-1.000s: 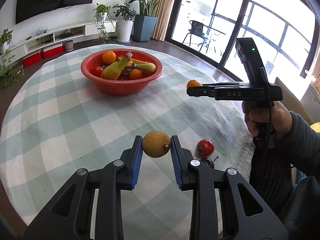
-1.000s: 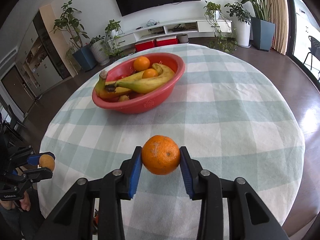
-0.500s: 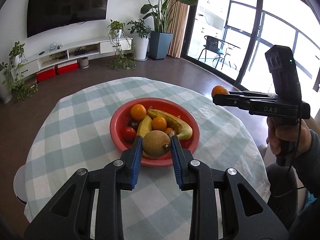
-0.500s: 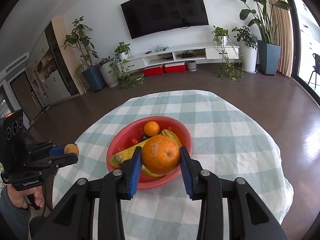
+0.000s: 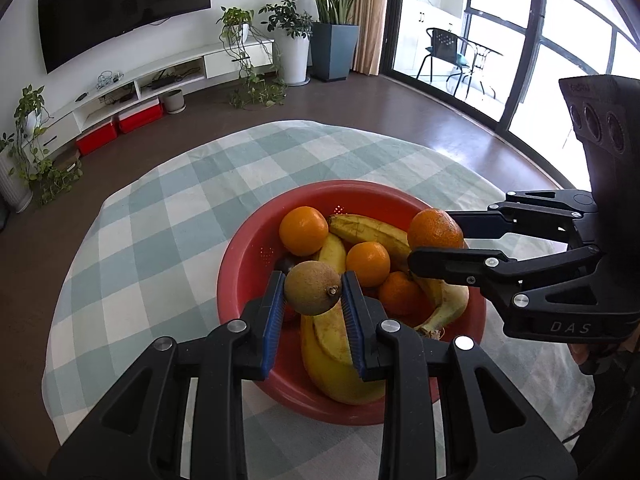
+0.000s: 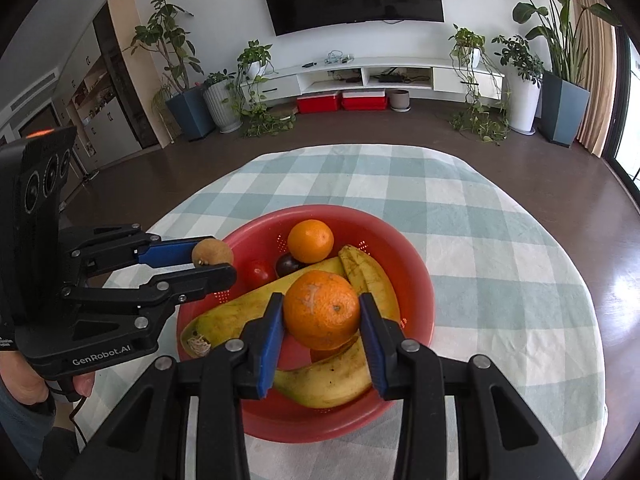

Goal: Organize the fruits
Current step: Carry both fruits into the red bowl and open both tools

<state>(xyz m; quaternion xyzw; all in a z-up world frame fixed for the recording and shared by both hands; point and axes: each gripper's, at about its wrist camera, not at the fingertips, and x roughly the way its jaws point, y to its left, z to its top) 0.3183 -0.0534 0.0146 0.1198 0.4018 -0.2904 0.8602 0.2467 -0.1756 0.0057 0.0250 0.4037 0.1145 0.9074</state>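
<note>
The left gripper [image 5: 312,300] is closed on a small brown round fruit [image 5: 313,288], which hangs at the centre of the left wrist frame, above the near left part of the red bowl [image 5: 248,256]. The right gripper [image 6: 322,322] is clamped on an orange [image 6: 321,311], low in the centre of its frame, over the bananas [image 6: 236,314] in the bowl. The bowl stands on a checked tablecloth [image 6: 480,248].
</note>
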